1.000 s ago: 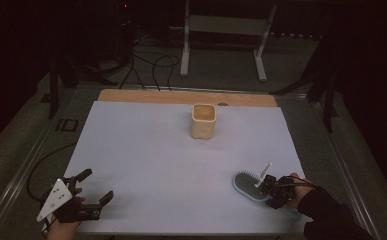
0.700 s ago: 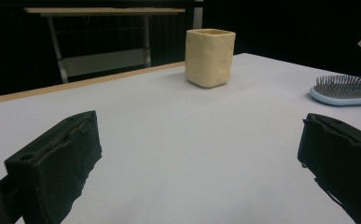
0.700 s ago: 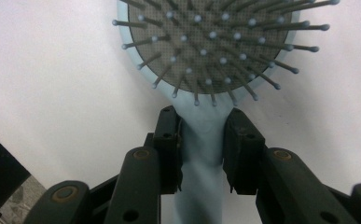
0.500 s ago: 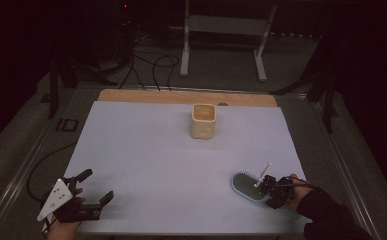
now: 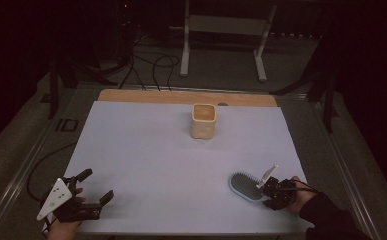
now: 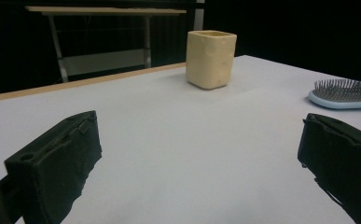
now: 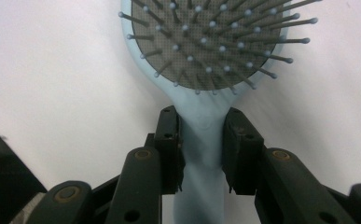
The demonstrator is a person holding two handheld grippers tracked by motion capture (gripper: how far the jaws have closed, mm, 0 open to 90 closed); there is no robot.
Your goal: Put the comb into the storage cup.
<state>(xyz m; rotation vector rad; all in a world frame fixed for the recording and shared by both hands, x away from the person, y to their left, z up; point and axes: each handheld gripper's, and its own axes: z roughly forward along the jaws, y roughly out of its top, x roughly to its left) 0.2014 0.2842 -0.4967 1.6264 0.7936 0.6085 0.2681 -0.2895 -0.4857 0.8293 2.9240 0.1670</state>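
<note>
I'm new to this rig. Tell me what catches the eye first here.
First, the blue hairbrush lying bristles up near the table's right front, its handle clamped in the right gripper. Next, the cream cup standing alone toward the back middle of the white table. At front left, the left gripper waits open with nothing between its jaws.

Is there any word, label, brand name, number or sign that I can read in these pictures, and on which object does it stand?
None: no readable text in any view.
Hairbrush: plain light blue body and handle, no brand visible.
Cream cup: blank walls.
White table sheet: blank.
Grey plate on the left claw: small dark dots, no letters.
</note>
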